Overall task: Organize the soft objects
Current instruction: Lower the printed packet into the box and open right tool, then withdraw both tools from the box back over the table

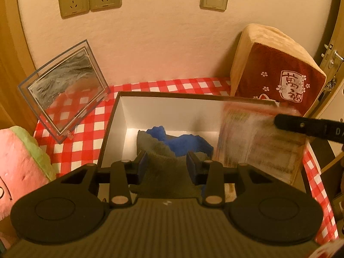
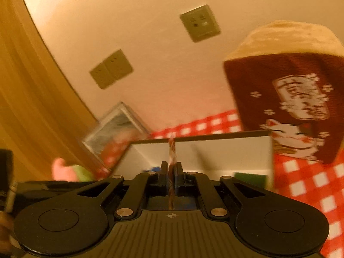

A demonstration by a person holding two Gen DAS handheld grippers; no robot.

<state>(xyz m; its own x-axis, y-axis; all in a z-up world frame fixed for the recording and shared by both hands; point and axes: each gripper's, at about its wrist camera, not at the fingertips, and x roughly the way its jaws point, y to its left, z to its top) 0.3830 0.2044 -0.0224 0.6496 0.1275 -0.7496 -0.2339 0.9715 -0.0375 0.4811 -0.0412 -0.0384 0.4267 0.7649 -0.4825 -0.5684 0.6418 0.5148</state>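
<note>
A white open box (image 1: 120, 124) stands on the red checked cloth. Inside lie a grey cloth (image 1: 157, 152) and a blue cloth (image 1: 185, 144). My left gripper (image 1: 168, 163) is open above the box's near edge, with the grey cloth between its blue pads, not pinched. My right gripper (image 2: 171, 172) is shut on a thin printed plastic packet (image 2: 172, 150), seen edge-on. In the left wrist view that packet (image 1: 258, 139) hangs blurred over the box's right side, held by the right gripper's black finger (image 1: 301, 126).
A brown and red plush cushion (image 1: 275, 71) leans on the wall behind the box. A clear acrylic frame (image 1: 64, 90) stands at the left. A pink and green plush (image 1: 19, 163) lies at the near left. Wall sockets are above.
</note>
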